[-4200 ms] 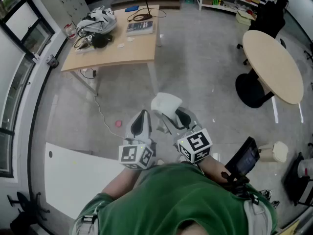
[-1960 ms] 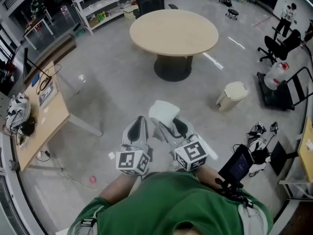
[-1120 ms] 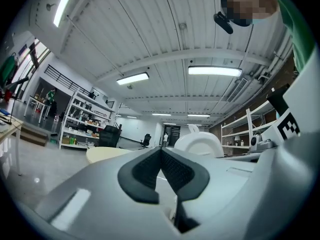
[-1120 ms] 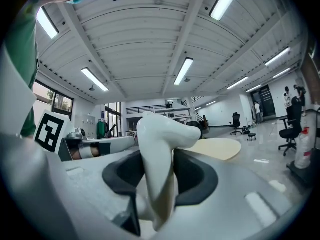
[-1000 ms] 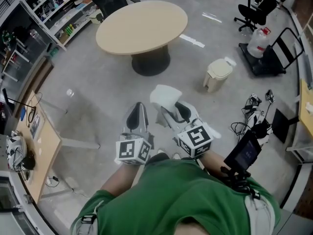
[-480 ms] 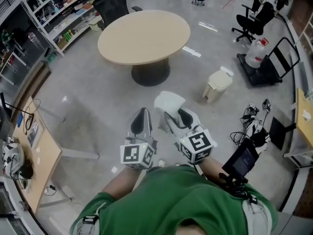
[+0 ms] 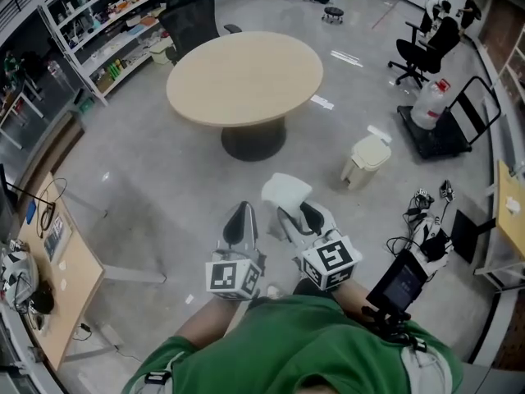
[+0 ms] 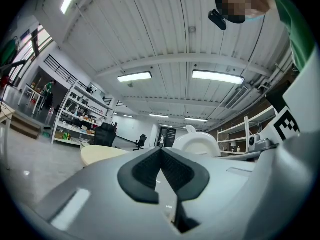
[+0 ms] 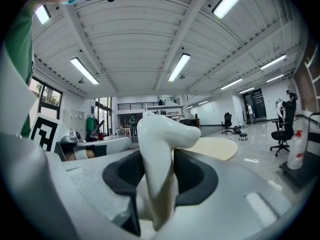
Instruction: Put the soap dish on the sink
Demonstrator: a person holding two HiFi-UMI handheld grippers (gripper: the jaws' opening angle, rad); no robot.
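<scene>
- My right gripper is clamped on the soap dish, pads on its thin white wall; my left gripper is closed and empty.
- The dish looks stiff and glossy. I judge it slippery and chippable, so I'd hold it by the rim.
- It hangs over the floor, well apart from the round table; no sink in view.

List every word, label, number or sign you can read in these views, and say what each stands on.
No text can be read in any view.
Marker cubes: black-and-white square patterns only, no letters or digits.
Water jug: any label is too small to read.
Goods on the shelves: too small to read.
Handheld screen: dark, nothing legible.
</scene>
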